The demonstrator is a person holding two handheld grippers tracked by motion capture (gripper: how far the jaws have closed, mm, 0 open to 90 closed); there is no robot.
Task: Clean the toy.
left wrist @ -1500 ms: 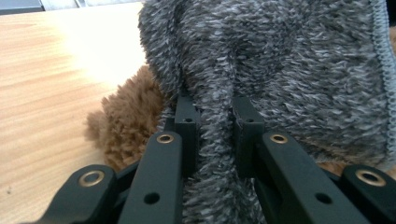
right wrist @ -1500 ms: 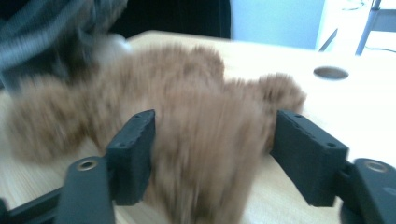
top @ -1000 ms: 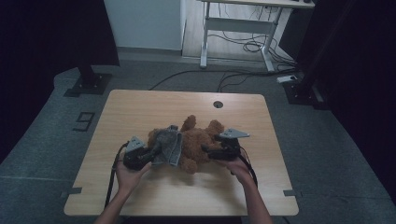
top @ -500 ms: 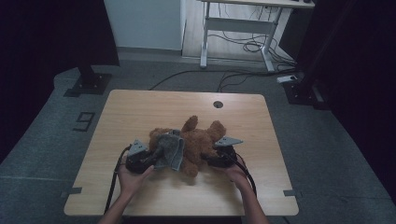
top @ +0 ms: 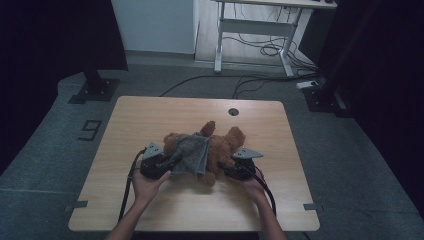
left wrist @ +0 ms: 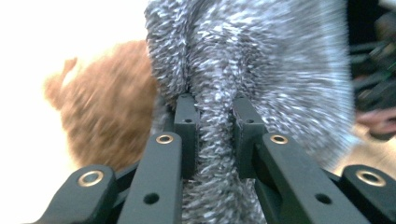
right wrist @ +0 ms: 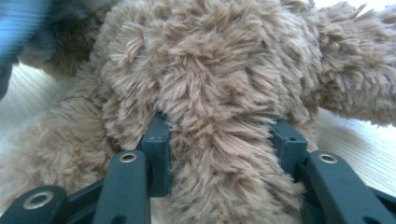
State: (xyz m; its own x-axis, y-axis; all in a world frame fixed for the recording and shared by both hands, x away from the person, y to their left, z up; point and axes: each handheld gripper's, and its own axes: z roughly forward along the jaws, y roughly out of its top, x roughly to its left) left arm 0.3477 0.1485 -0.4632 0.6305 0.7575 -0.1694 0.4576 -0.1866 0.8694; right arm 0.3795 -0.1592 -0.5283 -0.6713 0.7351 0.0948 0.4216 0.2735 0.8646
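grey cloth [top: 192, 155] hides plush bear [top: 220, 150] middle — bear blurred in left gripper view.

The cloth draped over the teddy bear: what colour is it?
Grey cloth, clearest in the left gripper view.

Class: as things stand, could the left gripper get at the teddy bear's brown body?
Probably not at once: the left gripper is shut on the grey knitted cloth, which drapes over the teddy bear, so its jaws are occupied.
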